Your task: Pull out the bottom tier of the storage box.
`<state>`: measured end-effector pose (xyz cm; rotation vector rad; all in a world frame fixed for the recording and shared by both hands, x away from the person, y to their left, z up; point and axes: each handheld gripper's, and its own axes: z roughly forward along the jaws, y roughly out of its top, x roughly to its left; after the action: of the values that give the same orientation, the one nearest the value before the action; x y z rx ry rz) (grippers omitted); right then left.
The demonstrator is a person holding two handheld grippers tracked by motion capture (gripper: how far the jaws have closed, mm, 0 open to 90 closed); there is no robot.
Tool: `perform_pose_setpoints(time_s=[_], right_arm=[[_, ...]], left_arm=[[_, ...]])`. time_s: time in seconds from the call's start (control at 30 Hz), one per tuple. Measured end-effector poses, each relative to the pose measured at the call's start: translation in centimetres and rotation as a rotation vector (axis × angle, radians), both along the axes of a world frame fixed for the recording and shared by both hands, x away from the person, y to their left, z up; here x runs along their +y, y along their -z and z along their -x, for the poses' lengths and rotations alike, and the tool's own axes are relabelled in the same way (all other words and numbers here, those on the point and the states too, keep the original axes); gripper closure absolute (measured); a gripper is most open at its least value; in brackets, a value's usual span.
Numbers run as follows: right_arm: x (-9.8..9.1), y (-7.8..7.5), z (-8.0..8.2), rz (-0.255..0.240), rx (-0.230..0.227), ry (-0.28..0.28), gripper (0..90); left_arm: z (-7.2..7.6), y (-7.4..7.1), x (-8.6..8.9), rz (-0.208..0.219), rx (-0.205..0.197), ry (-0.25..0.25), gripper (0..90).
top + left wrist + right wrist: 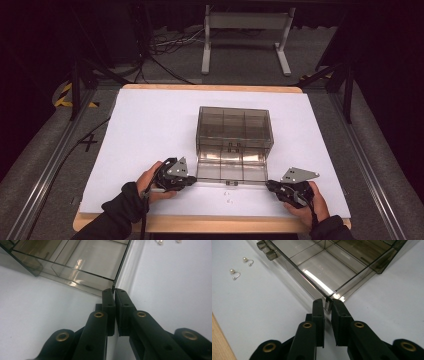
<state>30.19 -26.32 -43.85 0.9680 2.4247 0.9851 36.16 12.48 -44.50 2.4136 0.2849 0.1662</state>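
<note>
A smoky clear box [235,131] stands on the white-covered bench [150,125], its lid [231,170] folded down flat toward the person.

The left gripper [191,181] sits at the lid's near left corner. In the left gripper view its fingers [109,307] are drawn almost together, and the lid's thin corner edge [113,287] runs into the narrow slit between their tips, so they pinch it.

The right gripper [270,186] sits at the lid's near right corner. In the right gripper view its fingers [339,312] stand a little wider than the left pair, and the lid's corner wall [328,300] is clamped between their tips. The lid's divided panels stretch away beyond the fingertips, with its two latch tabs [267,250] along the edge far ahead and to the left.

Two small pearl earrings [240,267] lie on the bench left of the right fingers, just outside the lid's front edge and apart from it.
</note>
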Motion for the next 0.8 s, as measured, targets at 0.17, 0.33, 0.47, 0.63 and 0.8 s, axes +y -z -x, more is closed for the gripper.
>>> perform_pose_setpoints(time_s=[0.17, 0.33, 0.47, 0.63, 0.8], right_arm=[[0.15, 0.04, 0.2, 0.013, 0.002, 0.002, 81.7], [0.12, 0.13, 0.46, 0.007, 0.003, 0.003, 81.4], [0.29, 0.29, 0.56, 0.018, 0.006, 0.01, 80.9], [0.31, 0.34, 0.67, 0.017, -0.001, 0.013, 81.1], [0.22, 0.35, 0.67, 0.012, 0.004, 0.01, 81.1]], left_arm=[[0.08, -0.01, -0.02, -0.001, 0.004, -0.002, 86.9], [0.48, -0.05, -0.05, -0.007, 0.001, 0.002, 87.0], [0.49, -0.03, -0.06, -0.006, 0.001, 0.002, 87.0], [0.67, -0.07, -0.11, -0.015, -0.005, -0.002, 87.0], [0.58, -0.01, -0.06, -0.005, 0.002, 0.0, 87.0]])
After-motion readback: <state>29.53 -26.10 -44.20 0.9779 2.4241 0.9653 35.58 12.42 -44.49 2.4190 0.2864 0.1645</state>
